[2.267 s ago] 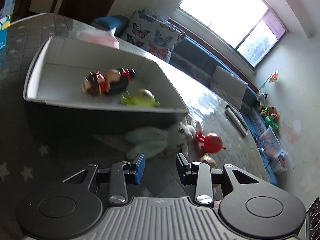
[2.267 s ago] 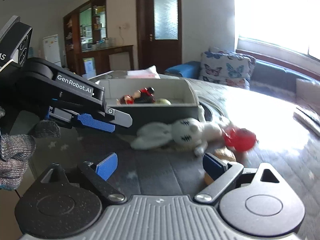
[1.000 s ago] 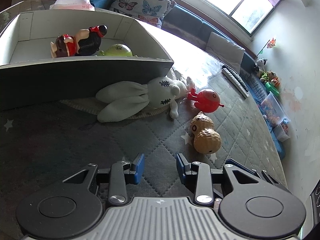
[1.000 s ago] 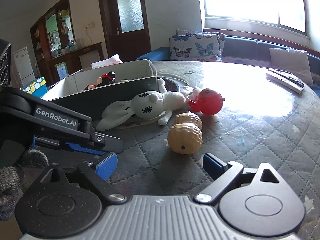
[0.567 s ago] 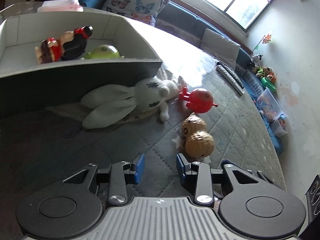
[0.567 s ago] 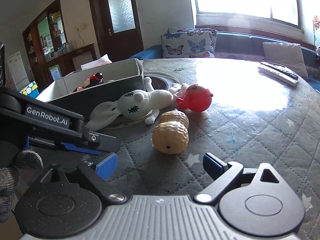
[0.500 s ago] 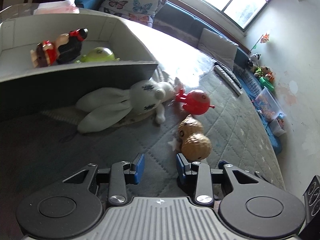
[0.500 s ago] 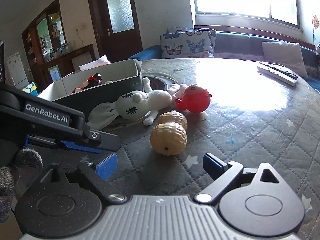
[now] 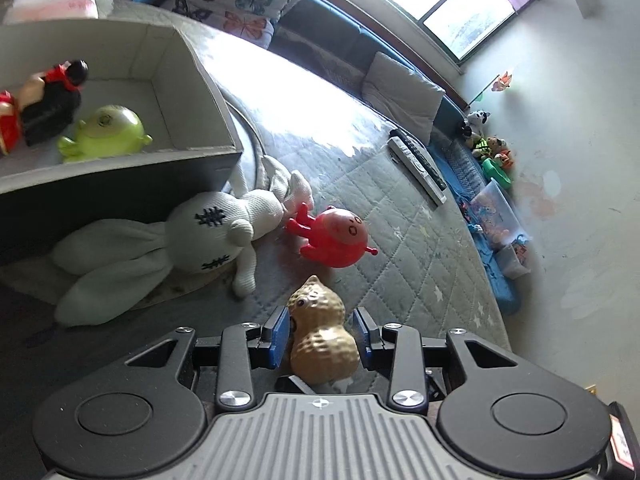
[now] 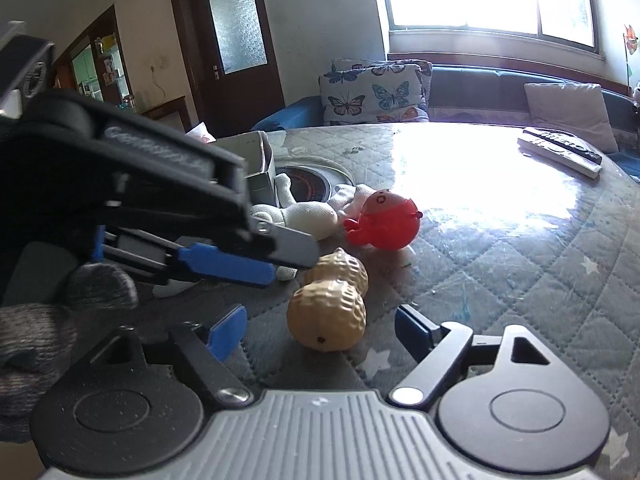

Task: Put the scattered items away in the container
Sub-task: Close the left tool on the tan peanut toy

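Observation:
A tan peanut toy (image 9: 322,334) lies on the quilted table between the open jaws of my left gripper (image 9: 322,330); the blue pads stand on either side of it with small gaps. It also shows in the right wrist view (image 10: 330,306), in front of my open, empty right gripper (image 10: 320,330). A red round toy (image 9: 334,238) and a white plush rabbit (image 9: 180,244) lie beyond it. The grey box (image 9: 192,80) at the left holds a green toy (image 9: 104,132) and a doll (image 9: 44,100).
Two remote controls (image 9: 418,164) lie farther out on the table. A round stove plate (image 10: 310,176) sits under the rabbit. Butterfly cushions (image 9: 236,0) and a sofa stand behind the table. Toys lie on the floor at the right.
My left gripper has moved forward and right, so the peanut toy now sits between its jaws. The right gripper has moved closer to the toys and stays open.

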Demonstrator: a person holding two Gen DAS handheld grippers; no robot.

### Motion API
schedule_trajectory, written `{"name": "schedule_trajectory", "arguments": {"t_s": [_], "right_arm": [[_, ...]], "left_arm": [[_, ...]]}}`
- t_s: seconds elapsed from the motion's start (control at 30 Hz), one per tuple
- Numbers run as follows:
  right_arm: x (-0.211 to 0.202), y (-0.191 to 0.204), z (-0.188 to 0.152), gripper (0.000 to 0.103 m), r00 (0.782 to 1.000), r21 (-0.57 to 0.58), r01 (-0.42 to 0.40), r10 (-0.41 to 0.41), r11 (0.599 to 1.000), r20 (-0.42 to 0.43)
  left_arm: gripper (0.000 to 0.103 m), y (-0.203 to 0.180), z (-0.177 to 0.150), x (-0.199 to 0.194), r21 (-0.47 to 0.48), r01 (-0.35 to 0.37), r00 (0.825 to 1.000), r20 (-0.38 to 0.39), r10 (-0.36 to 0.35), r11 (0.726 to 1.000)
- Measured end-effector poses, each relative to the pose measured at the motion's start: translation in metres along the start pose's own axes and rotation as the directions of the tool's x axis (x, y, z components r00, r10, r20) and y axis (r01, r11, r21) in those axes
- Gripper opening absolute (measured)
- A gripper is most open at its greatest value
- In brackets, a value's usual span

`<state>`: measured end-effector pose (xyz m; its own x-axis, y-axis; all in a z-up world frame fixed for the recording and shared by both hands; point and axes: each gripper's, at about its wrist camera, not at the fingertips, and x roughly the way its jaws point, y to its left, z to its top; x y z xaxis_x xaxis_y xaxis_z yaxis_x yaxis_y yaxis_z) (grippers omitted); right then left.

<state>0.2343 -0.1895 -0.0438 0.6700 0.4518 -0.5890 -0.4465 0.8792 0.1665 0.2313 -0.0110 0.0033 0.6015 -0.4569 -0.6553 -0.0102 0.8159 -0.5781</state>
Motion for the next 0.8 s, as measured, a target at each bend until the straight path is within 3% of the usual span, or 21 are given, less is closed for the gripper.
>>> {"name": "schedule_trajectory", "arguments": {"t_s": [0.43,0.8], "right_arm": [[0.009,-0.004,0.003,0.062,0.999,0.006,-0.035,0.035,0.999,-0.008],[0.005,0.001,0.002,0.045,0.999,-0.006,-0.041,0.04,0.999,-0.017]], "left_arm": [[0.037,0.01,0.003,0.023,-0.072,0.008,0.998,-0.063,-0.013,0.997],[0.037,0.007,-0.005,0.017,-0.044,0.003,1.0,-0.022,-0.004,0.999]]}}
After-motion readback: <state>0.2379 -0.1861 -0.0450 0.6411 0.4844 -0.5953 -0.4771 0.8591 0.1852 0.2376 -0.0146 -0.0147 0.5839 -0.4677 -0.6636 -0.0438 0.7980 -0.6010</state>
